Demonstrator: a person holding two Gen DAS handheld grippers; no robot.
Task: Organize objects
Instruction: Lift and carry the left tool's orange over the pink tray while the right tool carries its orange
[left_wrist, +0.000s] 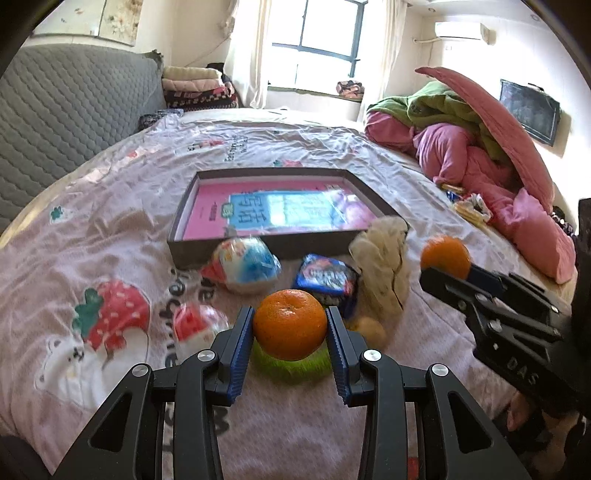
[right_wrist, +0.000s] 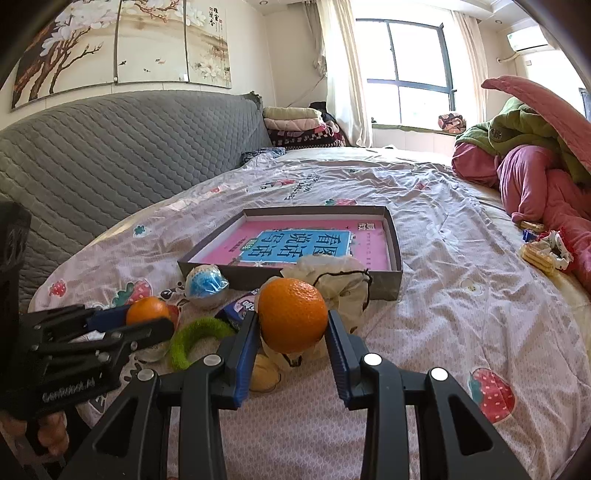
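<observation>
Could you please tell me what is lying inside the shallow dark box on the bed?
Inside the box lies a pink book with a blue title panel, flat on the bottom. Whatever is beneath the book is covered and cannot be seen.

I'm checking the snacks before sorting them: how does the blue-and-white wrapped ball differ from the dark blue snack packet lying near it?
The wrapped ball is round, the snack packet flat and rectangular. The ball's clear wrap is pale blue and white with a red end; the packet is dark blue with white lettering. The ball lies against the box's front wall, the packet slightly nearer the grippers. Both rest on the bedsheet, outside the box.
</observation>
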